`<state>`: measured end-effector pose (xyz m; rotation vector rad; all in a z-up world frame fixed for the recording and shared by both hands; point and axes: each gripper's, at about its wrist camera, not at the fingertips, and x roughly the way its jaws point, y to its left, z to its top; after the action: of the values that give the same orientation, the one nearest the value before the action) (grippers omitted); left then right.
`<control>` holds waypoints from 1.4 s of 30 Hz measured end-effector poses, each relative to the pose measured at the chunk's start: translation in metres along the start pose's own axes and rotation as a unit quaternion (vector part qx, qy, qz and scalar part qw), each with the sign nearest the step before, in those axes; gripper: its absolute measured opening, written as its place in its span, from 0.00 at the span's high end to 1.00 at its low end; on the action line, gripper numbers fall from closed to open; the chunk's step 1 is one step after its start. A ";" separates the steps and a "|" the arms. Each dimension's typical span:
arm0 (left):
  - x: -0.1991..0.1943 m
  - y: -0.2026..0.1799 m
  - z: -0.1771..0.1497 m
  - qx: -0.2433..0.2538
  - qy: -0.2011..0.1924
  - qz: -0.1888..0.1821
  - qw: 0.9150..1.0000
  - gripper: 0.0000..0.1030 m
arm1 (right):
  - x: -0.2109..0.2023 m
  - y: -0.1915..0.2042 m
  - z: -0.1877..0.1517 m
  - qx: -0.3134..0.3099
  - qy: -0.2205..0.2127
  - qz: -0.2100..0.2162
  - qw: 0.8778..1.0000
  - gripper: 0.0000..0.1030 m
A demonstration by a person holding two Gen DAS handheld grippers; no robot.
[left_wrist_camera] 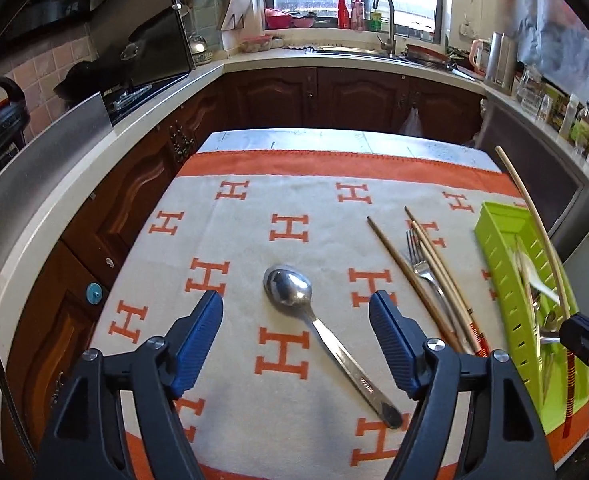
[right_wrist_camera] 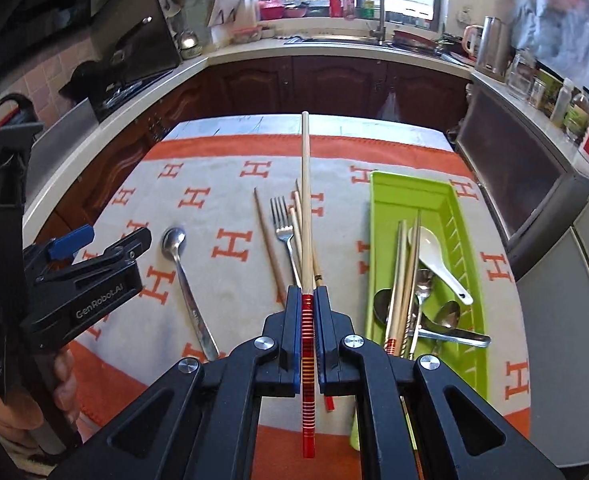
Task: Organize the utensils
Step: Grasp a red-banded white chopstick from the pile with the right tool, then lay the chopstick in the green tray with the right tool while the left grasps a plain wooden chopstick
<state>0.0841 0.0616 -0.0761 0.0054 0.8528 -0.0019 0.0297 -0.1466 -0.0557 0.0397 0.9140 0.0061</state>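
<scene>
On the table [right_wrist_camera: 230, 124], all places are told from the green tray [right_wrist_camera: 378, 208].

Cloth: a pale cloth [left_wrist_camera: 254, 208] with orange H marks and an orange border covers the table; the tray sits on its right part.

Tray contents: a white ladle spoon [right_wrist_camera: 440, 258], several metal spoons [right_wrist_camera: 446, 316] and a bundle of chopsticks [right_wrist_camera: 404, 276] lie lengthwise in the tray.

Right gripper: the right gripper [right_wrist_camera: 307, 294] is clamped on one chopstick [right_wrist_camera: 305, 200] by its red-banded end; the pale tip points away toward the far table edge, just left of the tray and above the cloth.

Loose chopsticks: more chopsticks [left_wrist_camera: 434, 272] lie on the cloth just left of the tray, under the held one in the right wrist view.

Fork: a fork [right_wrist_camera: 284, 232] lies among those loose chopsticks, tines toward the far edge.

Spoon: a metal spoon [left_wrist_camera: 290, 288] lies well left of the tray, bowl up and away, handle toward the near edge.

Left gripper: the left gripper [left_wrist_camera: 296, 300] hangs over that spoon with its jaws spread wide on either side; its blue pads [left_wrist_camera: 198, 336] do not touch it.

Hand: a person's hand [right_wrist_camera: 60, 376] grips the left gripper's handle, far left of the tray.
</scene>
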 end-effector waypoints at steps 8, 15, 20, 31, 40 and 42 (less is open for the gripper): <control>0.010 -0.005 0.007 -0.014 0.044 -0.040 0.998 0.28 | 0.004 -0.056 -0.010 0.099 0.006 0.018 0.995 0.95; 0.030 -0.012 0.007 0.000 0.096 -0.055 0.994 0.28 | 0.023 -0.092 -0.014 0.128 0.038 0.020 0.991 0.95; 0.053 -0.017 0.008 -0.031 0.134 -0.064 0.988 0.28 | 0.046 -0.107 -0.010 0.133 0.060 0.025 0.989 0.95; 0.104 -0.079 0.014 -0.057 0.183 -0.063 0.979 0.28 | 0.076 -0.152 -0.001 0.168 0.068 0.023 0.983 0.88; 0.115 -0.107 -0.002 -0.047 0.178 0.016 0.983 0.36 | 0.070 -0.164 -0.014 0.181 0.053 0.028 0.982 0.88; 0.118 -0.105 -0.011 -0.053 0.180 0.010 0.982 0.34 | 0.070 -0.164 -0.014 0.180 0.052 0.029 0.982 0.88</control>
<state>0.1532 -0.0435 -0.1730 -0.0873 1.2142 0.0650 0.0589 -0.3085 -0.1257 0.4067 1.0093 -0.1042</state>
